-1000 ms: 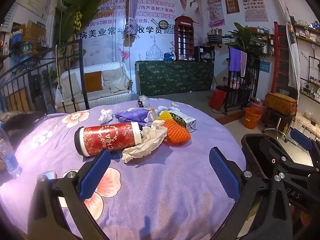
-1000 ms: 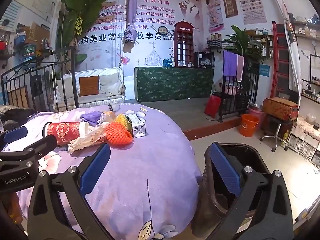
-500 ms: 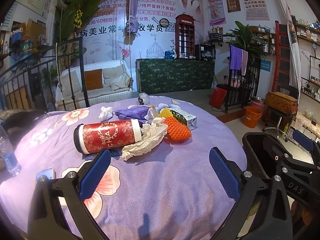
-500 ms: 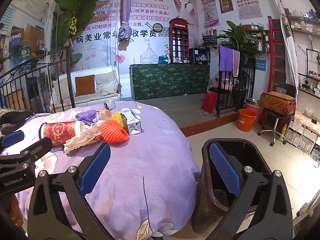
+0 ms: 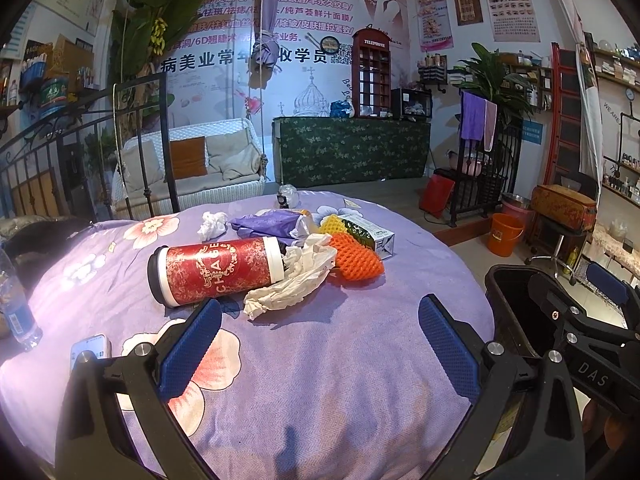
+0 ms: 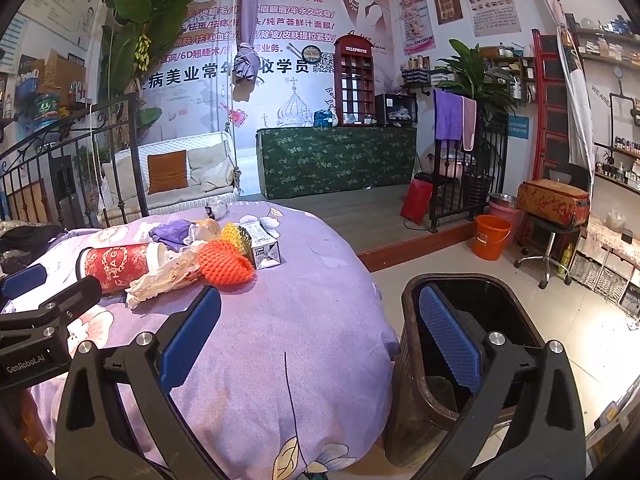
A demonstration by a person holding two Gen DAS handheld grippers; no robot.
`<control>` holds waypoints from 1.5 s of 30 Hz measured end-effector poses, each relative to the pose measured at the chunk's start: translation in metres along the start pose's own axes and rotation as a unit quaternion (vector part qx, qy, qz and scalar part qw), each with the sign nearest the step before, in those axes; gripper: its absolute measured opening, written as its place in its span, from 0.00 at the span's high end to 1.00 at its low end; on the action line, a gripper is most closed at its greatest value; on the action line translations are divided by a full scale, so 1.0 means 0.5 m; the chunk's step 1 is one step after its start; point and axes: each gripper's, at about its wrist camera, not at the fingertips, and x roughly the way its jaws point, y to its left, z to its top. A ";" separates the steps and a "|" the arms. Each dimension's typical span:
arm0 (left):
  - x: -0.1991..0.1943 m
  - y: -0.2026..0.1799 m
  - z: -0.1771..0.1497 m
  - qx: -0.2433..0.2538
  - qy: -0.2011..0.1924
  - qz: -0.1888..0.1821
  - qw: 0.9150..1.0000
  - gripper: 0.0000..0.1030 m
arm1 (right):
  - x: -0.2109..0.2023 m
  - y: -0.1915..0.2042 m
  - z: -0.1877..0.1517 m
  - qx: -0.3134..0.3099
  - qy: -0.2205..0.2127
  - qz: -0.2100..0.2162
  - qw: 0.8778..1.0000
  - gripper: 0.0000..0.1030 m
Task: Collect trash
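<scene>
A heap of trash lies on the purple flowered tablecloth (image 5: 320, 380): a red cylindrical can (image 5: 216, 272) on its side, crumpled beige paper (image 5: 296, 280), an orange foam net (image 5: 358, 261), a yellow net (image 5: 334, 224), a small carton (image 5: 370, 232), a purple bag (image 5: 268, 226) and a white tissue wad (image 5: 212, 224). My left gripper (image 5: 318, 344) is open, held short of the can and paper, nothing between its pads. My right gripper (image 6: 320, 338) is open over the table's right edge, its right finger above the dark bin (image 6: 460, 344). The same can (image 6: 116, 266) and orange net (image 6: 224, 266) lie ahead to its left.
A phone (image 5: 90, 350) and a water bottle (image 5: 16, 312) sit at the table's left side. The bin stands on the floor against the table's right edge. An iron chair back (image 5: 132, 148) rises behind the table. An orange bucket (image 6: 492, 236) and a stool (image 6: 552, 216) stand on the floor.
Both grippers have drawn back and risen slightly, so the trash heap sits a little farther away; the phone has come into the left view. Both stay open.
</scene>
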 end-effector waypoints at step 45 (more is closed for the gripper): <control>0.003 0.009 -0.006 -0.005 0.002 -0.001 1.000 0.06 | 0.000 0.006 0.001 0.003 0.006 0.005 1.000 0.05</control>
